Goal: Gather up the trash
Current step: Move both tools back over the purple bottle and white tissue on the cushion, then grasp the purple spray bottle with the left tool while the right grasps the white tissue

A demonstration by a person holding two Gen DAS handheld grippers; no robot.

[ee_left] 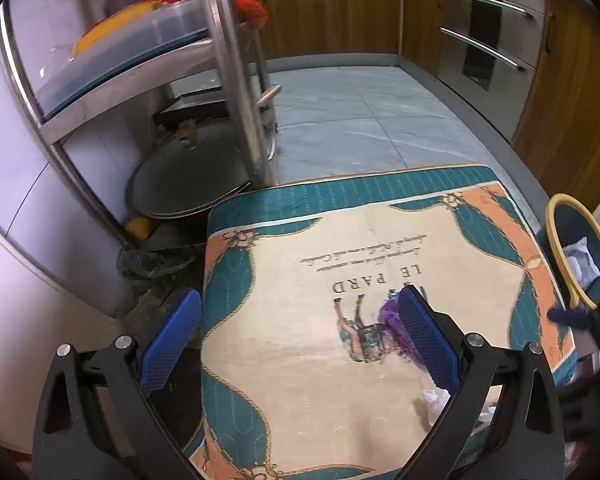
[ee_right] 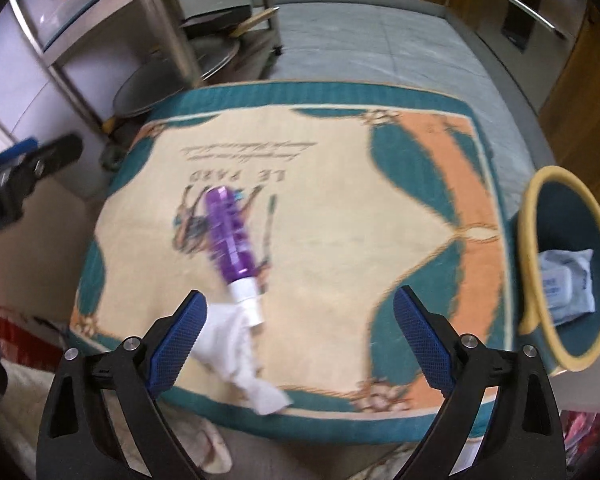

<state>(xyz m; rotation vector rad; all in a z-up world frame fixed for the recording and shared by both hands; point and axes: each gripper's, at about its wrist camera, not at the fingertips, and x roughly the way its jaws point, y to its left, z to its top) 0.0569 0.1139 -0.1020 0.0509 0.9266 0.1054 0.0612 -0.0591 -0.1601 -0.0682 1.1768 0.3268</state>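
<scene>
Both my jaws gape, holding nothing; the crumpled white tissue (ee_right: 240, 356) lies just ahead of my right jaws, touching the purple plastic spray bottle (ee_right: 230, 236) (soft, featherlight): pinch its bunched middle

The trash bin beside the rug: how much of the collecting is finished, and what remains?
Done: one wipes packet lies inside the yellow-rimmed bin. In hand: nothing; both the right tongs and the left tongs are open and empty. Left: the purple bottle and the crumpled white tissue are on the rug, the tissue touching the bottle's white cap.
</scene>
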